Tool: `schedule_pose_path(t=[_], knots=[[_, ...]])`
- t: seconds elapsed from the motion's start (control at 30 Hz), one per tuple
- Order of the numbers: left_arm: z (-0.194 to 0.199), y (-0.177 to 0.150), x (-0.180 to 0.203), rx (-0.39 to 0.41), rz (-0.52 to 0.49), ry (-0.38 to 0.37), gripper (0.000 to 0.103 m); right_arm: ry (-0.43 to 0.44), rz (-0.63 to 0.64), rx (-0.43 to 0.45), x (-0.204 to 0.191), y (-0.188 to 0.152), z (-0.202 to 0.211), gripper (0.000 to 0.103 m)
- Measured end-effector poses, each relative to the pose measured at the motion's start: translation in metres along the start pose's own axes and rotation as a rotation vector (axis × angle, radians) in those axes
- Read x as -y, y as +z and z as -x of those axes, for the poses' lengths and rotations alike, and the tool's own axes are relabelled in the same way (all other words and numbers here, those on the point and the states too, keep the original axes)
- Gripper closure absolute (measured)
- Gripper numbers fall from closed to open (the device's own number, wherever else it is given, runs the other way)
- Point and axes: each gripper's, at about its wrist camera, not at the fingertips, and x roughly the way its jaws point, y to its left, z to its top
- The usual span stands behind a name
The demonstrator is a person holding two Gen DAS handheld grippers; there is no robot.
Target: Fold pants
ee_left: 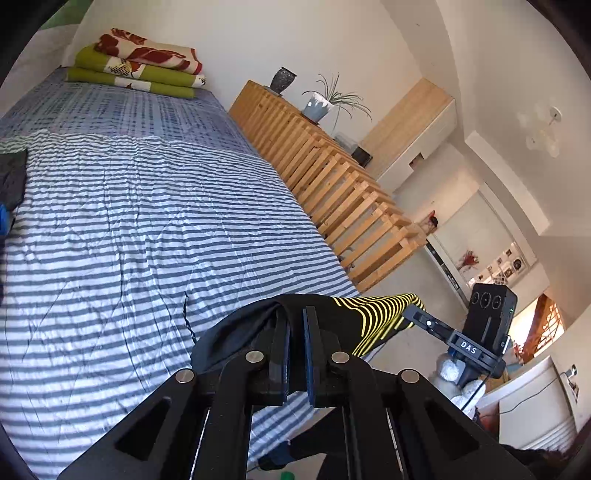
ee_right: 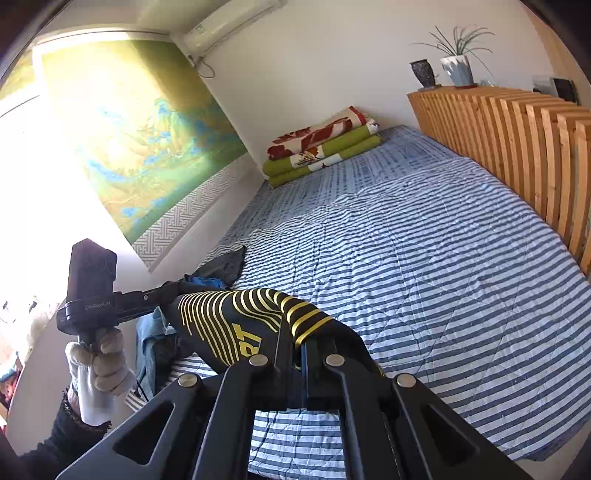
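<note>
Nearest us, two grippers, one pair of pants. The left gripper (ee_left: pixel 295 325) has its jaws pressed together on a bunched black edge of the pants (ee_left: pixel 354 317); the cloth drapes over the fingertips and runs off to the right, black with thin yellow stripes, toward the right gripper (ee_left: pixel 413 315), whose tip pinches the far end of the same band. From the right wrist view the right gripper's jaws are likewise closed on the striped fabric, which humps over the fingertips and stretches left to the other tool. So the pants hang taut between the two grippers, lifted clear above the near end of the bed — not lying on it.

We see one gloved hand (ee_right: pixel 99 358) gripping the left tool's handle, a dark sleeve below it.

Under the pants: one bed with a blue-and-white striped quilt (ee_left: pixel 147 240), crumpled. At its left edge a small heap of other clothes (ee_right: pixel 225 266) — dark grey and blue pieces, count unclear.

Farther on, at the head of the bed, a stack of folded blankets (ee_left: pixel 144 62): we count three layers, two green, one red-flowered on top.

Beside the bed, one slatted wooden unit (ee_right: pixel 517 147). On top, two vessels: a dark vase (ee_right: pixel 424 74), contents not visible, and a pale pot (ee_right: pixel 460 70) holding one spiky green plant.

On the far wall, one air conditioner (ee_right: pixel 229 26).
</note>
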Motion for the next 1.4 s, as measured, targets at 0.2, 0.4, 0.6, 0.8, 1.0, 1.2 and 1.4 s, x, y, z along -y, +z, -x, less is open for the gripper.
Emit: schedule_pose_path(t=[0.2, 0.4, 0.6, 0.8, 1.0, 1.2, 1.4], knots=[[0.023, -0.044, -0.009, -0.03, 0.129, 0.03, 0.097, 0.055, 0.016, -0.05, -0.009, -0.01, -0.002, 0.1], [-0.025, -0.05, -0.103, -0.112, 0.339, 0.076, 0.097, 0.042, -0.02, -0.171, 0.012, -0.028, -0.068, 0.1], [-0.096, 0.002, -0.2, -0.109, 0.459, 0.121, 0.097, -0.01, -0.061, -0.27, 0.047, -0.015, -0.172, 0.1], [-0.158, 0.042, -0.267, -0.121, 0.49, 0.16, 0.101, -0.06, -0.147, -0.375, 0.091, -0.003, -0.261, 0.1], [-0.171, 0.053, -0.282, -0.103, 0.438, 0.225, 0.091, -0.078, -0.225, -0.499, 0.134, -0.005, -0.322, 0.098], [-0.191, 0.022, -0.233, -0.201, 0.265, 0.21, 0.082, -0.061, -0.299, -0.593, 0.167, 0.001, -0.334, 0.092], [-0.226, 0.004, -0.223, -0.273, 0.184, 0.3, 0.082, -0.086, -0.246, -0.546, 0.164, 0.017, -0.29, 0.08]])
